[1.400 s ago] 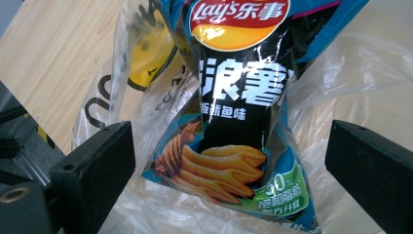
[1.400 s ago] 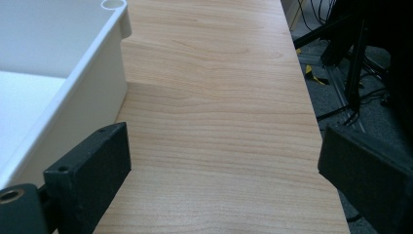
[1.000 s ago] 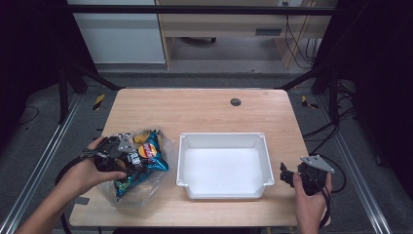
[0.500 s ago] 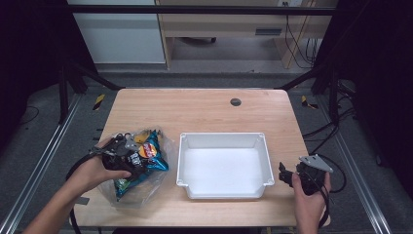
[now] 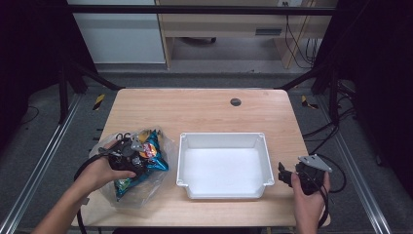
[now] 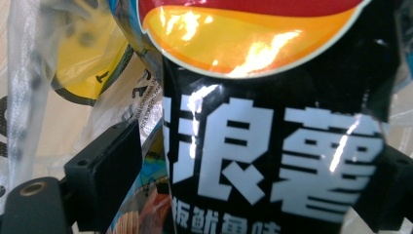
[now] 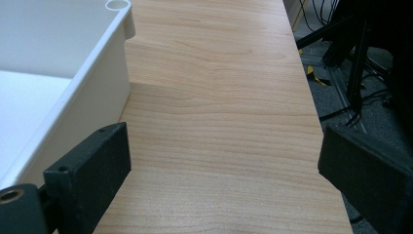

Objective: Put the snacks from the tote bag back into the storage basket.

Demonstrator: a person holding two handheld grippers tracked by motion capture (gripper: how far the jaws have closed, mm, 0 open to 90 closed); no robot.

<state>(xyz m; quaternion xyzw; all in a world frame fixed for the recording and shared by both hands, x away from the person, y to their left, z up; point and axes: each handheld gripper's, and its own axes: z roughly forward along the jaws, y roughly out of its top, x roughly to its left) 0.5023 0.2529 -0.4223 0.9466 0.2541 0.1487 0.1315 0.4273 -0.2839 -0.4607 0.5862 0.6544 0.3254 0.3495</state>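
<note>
A clear plastic bag [image 5: 146, 187] of snack packets lies at the table's front left. My left gripper [image 5: 138, 150] reaches down into it. In the left gripper view a black packet [image 6: 272, 161] with white characters and an orange logo stands between the jaws of the left gripper [image 6: 253, 180]. The jaws have just been closing; the left pad [image 6: 109, 170] stands a little off the packet's edge. A blue packet [image 5: 157, 163] lies under the gripper. My right gripper [image 5: 283, 174] rests open at the front right beside a white tray [image 5: 224, 140], nothing between its jaws.
The white tray's wall [image 7: 92, 92] lies just left of my right gripper [image 7: 224, 170], over bare wood [image 7: 219, 97]. A yellow packet [image 6: 92, 73] shows through the clear bag. A dark grommet [image 5: 235, 102] sits at the table's far side. Cables and frame legs stand past the table's right edge.
My left hand has sunk and shifted right, further into the bag of packets. The right hand has kept still.
</note>
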